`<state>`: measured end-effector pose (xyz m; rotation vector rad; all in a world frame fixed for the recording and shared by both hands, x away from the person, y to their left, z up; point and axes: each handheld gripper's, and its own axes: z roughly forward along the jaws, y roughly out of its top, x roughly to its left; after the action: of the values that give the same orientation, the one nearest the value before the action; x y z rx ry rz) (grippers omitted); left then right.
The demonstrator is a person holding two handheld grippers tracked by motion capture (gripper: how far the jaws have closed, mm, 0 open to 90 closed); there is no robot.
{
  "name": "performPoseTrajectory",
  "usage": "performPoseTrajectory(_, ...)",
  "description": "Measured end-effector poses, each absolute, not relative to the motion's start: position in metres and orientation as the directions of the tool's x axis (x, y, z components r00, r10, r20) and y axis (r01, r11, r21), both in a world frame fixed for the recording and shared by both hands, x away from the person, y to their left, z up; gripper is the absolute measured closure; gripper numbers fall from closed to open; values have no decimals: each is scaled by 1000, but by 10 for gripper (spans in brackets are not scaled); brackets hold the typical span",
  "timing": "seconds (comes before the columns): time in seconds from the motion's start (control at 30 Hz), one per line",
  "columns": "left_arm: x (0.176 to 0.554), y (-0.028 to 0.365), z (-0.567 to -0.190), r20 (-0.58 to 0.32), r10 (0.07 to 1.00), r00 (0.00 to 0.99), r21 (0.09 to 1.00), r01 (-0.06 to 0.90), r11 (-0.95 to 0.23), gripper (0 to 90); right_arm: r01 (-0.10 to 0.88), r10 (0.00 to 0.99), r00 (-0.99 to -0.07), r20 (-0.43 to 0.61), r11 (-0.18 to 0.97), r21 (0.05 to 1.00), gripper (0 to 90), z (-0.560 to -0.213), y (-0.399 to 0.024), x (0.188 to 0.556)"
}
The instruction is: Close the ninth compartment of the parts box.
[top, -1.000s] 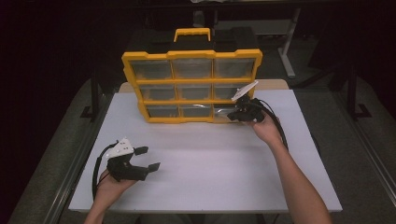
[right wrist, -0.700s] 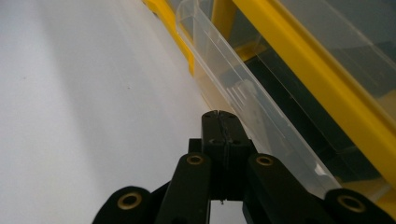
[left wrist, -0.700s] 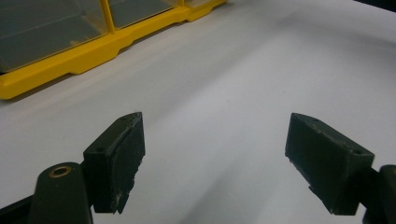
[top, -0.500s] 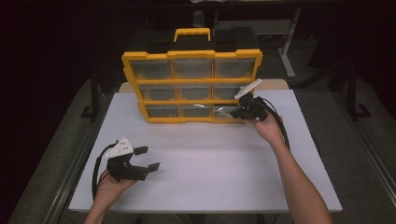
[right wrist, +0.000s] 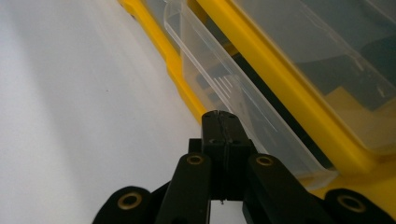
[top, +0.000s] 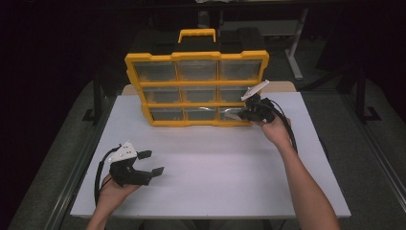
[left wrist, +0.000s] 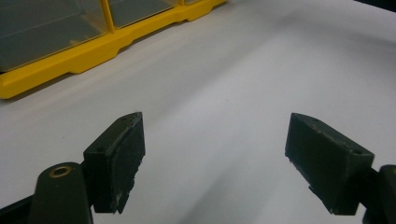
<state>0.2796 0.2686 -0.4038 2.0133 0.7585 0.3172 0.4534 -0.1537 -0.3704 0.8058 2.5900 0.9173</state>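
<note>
A yellow organizer (top: 196,56) with clear drawers stands upright at the back of the white table (top: 225,172). Its bottom-right drawer (top: 231,114) sticks out a little from the frame. My right gripper (top: 238,115) is at that drawer's front. In the right gripper view the jaws are pressed together (right wrist: 219,116) against the drawer's clear lip (right wrist: 233,84). My left gripper (top: 152,162) rests low over the table's front left, open, with nothing between its pads (left wrist: 212,154). The organizer's yellow base (left wrist: 70,60) lies well beyond it.
A yellow carry handle (top: 197,33) tops the organizer. Bare white tabletop spreads between the two grippers. Table frames and dark floor surround the table, with a metal rail (top: 81,163) along its left edge.
My right gripper has shifted slightly right and toward me at the bottom-right drawer, which now stands a little out. The left gripper has stayed put.
</note>
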Motion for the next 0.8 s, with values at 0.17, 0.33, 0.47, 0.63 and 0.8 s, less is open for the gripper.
performPoseTrajectory(0.17, 280, 269, -404, -77, 628, 774, 842, 388, -375, 199, 409, 593, -801, -83, 643, 647, 887, -371, -153, 454)
performPoseTrajectory(0.33, 279, 268, -404, -83, 629, 773, 840, 394, -374, 199, 406, 608, -786, -109, 641, 651, 888, -372, -152, 456)
performPoseTrajectory(0.47, 280, 269, -404, -76, 628, 774, 840, 390, -378, 199, 406, 607, -787, -108, 642, 650, 888, -372, -151, 457)
performPoseTrajectory(0.63, 279, 268, -405, -84, 628, 773, 838, 396, -376, 199, 412, 609, -788, -91, 630, 658, 888, -373, -152, 457)
performPoseTrajectory(0.8, 280, 268, -406, -83, 630, 772, 837, 397, -377, 199, 419, 609, -790, -67, 616, 667, 887, -374, -153, 457)
